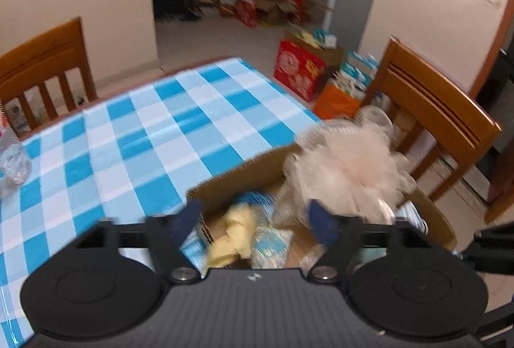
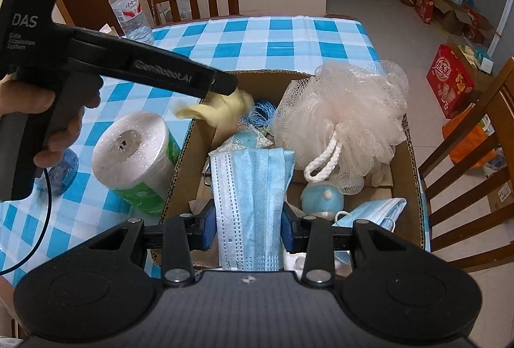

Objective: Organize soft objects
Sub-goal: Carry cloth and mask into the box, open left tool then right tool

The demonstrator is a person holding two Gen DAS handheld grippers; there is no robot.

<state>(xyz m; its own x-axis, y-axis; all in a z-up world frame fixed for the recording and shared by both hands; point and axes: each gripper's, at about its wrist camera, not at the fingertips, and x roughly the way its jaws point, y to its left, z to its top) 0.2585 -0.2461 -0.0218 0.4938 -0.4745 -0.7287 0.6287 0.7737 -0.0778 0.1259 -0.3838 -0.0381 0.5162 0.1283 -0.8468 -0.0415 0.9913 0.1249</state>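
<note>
- Fingers of the left gripper (image 1: 257,221) stand wide apart in the left wrist view, with nothing pressed between the blue pads; no earlier picture is on hand.
- Below and between them lies a yellow cloth (image 1: 233,234) inside the cardboard box (image 1: 244,169), clear of both pads.
- Beside the cloth in the box sit a blue coil of string (image 1: 258,200), a pale blue packet (image 1: 273,247) and, towards the right finger, a pink mesh bath puff (image 1: 347,165).
- Motion blur softens this view, and the gripper body cuts off the box's near side.
- From the right wrist view, the right gripper (image 2: 247,227) is clamped on a stack of blue face masks (image 2: 253,197), held over the box (image 2: 412,155).
- Inside the box (image 2: 412,155) I see the bath puff (image 2: 343,110) with its white rope loop, a small blue plush toy (image 2: 323,198), more folded masks (image 2: 376,213), the blue string (image 2: 261,112) and the yellow cloth (image 2: 221,110).
- Just left of the box, a wrapped toilet roll (image 2: 135,152) lies on the checked tablecloth (image 2: 289,36); a water bottle (image 2: 128,9) stands farther back.
- A hand (image 2: 48,120) holds the left gripper's black handle, whose tip hides part of the yellow cloth.
</note>
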